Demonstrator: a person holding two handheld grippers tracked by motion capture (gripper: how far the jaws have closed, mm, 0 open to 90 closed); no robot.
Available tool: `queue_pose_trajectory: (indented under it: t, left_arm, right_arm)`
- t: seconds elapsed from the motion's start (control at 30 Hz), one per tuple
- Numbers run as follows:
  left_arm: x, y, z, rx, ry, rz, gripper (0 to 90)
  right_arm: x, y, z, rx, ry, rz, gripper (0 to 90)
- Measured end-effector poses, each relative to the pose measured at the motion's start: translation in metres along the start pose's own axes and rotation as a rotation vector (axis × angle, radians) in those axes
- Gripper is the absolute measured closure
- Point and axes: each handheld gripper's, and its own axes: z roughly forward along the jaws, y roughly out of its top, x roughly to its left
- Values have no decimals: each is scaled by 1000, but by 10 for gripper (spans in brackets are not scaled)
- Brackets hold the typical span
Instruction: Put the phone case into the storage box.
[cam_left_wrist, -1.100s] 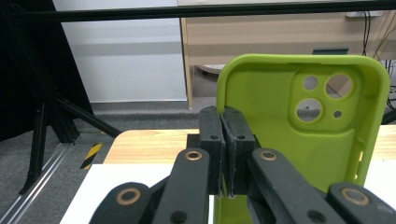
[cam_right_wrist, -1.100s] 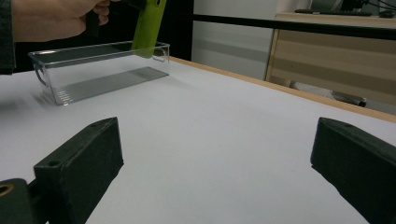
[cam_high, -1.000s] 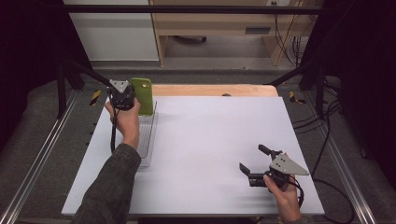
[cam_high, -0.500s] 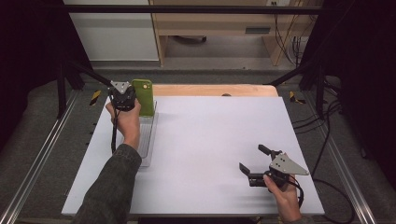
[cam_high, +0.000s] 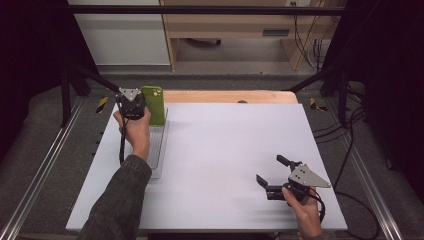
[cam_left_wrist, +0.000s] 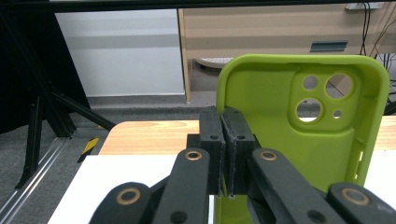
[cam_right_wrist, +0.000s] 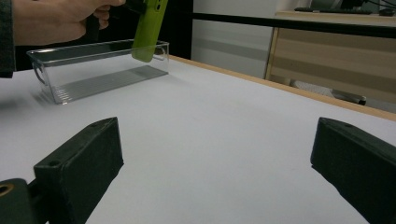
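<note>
Right gripper (cam_high: 272, 174) sits low at the lower right of the high view, resting on or just above the white table (cam_high: 235, 150), its jaws spread wide with nothing between them; the right gripper view confirms the two black jaws well apart at the bottom corners of the frame over bare white surface. Left gripper (cam_high: 131, 102) stands at the upper left of the high view, held up by a sleeved arm, its jaws pressed together on the edge of a green phone case (cam_high: 153, 105). Left gripper view shows the case (cam_left_wrist: 303, 121) upright with its open inner side and camera cut-outs facing the lens. Case hangs over the far end of a clear plastic tray (cam_high: 159, 145), lifted off the tray floor, as seen at the upper left of the right gripper view (cam_right_wrist: 149, 28). Wooden strip (cam_high: 230, 96) borders the table's far edge.
</note>
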Motion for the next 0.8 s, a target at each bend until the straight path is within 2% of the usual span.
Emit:
queue_pose_trajectory:
  t: [0.8]
  left_arm:
    - [-2,-8,2,21,1,-3,872]
  right_arm:
    - [-1,0,0,9,-7,1,24]
